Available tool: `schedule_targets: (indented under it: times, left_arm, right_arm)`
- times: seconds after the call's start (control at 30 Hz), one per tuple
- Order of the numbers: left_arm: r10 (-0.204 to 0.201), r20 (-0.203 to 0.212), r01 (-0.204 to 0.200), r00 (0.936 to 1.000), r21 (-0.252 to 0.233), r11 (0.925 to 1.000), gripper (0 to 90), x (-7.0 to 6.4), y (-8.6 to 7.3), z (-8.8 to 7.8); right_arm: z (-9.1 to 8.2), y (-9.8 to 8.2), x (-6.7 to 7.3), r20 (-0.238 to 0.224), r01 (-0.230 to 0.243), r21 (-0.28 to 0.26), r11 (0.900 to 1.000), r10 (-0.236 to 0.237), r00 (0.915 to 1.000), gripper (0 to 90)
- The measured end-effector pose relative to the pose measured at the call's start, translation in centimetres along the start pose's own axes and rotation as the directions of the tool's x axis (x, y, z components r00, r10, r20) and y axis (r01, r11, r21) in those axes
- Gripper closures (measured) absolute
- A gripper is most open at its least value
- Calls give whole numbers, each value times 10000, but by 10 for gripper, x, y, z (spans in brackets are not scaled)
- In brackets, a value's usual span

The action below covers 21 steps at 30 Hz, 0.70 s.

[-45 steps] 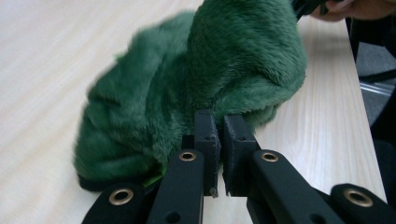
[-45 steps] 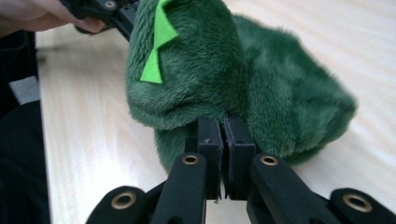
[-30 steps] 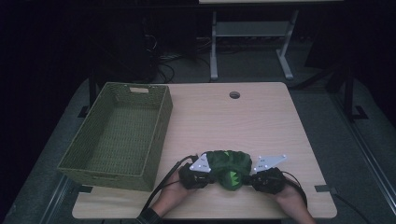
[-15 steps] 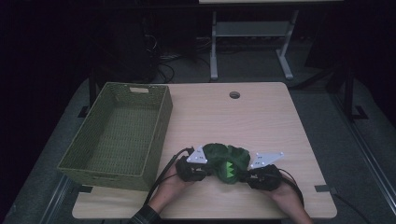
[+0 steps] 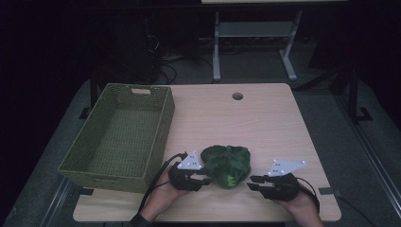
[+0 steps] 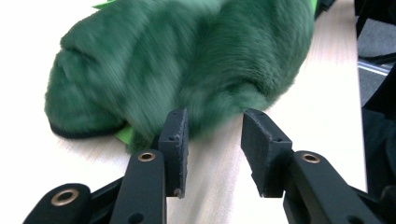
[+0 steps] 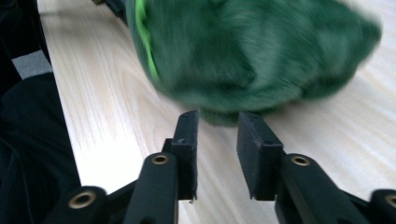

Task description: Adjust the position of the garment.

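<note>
Both claws have let go of the green plush toy (image 5: 227, 164) and drawn back from it since the earlier frames; their jaws have just been opening and nothing sits between them. Left claw (image 5: 204, 178) stands moderately apart just left of the toy, right claw (image 5: 253, 182) narrower, a little off to the toy's right. Toy lies on the table (image 5: 265, 123) near its front edge, with bare wood beyond the toy. Left of the toy stands the woven basket (image 5: 156, 137), nothing in it.
</note>
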State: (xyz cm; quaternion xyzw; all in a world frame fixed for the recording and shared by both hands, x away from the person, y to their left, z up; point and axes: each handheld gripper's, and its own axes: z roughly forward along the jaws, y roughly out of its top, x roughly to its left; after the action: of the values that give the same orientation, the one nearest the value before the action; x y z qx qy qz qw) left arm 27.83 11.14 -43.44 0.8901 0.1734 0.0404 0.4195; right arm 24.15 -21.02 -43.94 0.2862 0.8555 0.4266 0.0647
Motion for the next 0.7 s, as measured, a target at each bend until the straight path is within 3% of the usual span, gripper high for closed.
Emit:
schedule_targets:
  times: [0.13,0.37,0.47,0.57,0.7]
  left_arm:
    - [-54,10,54,10000,-209,9998,598,0,4,-6]
    - [-305,35,306,9995,-737,9968,844,12,28,-4]
    - [-390,0,388,9992,-954,9947,884,19,40,3]
    - [-566,-75,558,9984,-760,9955,894,25,43,17]
    - [-827,-89,828,9965,81,9965,896,31,31,36]
  right_arm:
    - [-3,9,-2,123,104,-310,9995,-100,9999,769]
    - [2,31,-19,473,199,-472,9987,-176,9987,878]
    - [11,37,-27,650,229,-417,9989,-201,9977,893]
    - [22,37,-35,640,42,-152,9999,-33,9979,896]
    - [38,30,-40,512,-210,603,9980,179,9985,897]
